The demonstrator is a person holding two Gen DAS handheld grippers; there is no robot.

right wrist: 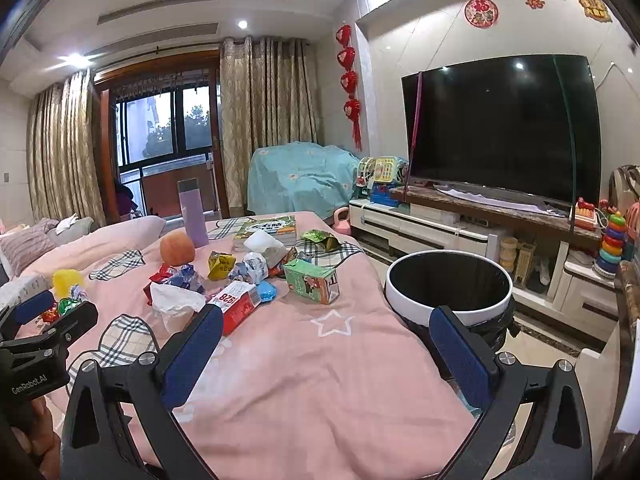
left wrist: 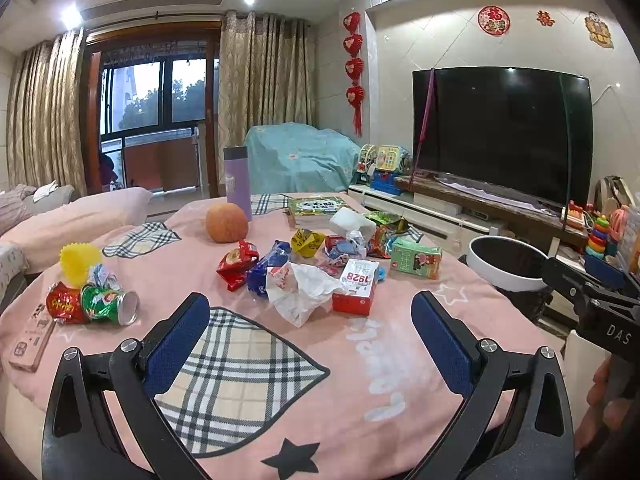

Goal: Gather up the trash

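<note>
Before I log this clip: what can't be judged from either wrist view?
- Trash bin contents: both views, interior dark.
- Bin base: right wrist view, right gripper finger covers it.
- Crushed can in right wrist view: mostly behind left gripper.
- Wrapper print: too small.

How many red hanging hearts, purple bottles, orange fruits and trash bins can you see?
Red hanging hearts: 4
Purple bottles: 1
Orange fruits: 1
Trash bins: 1
Total: 7
</note>
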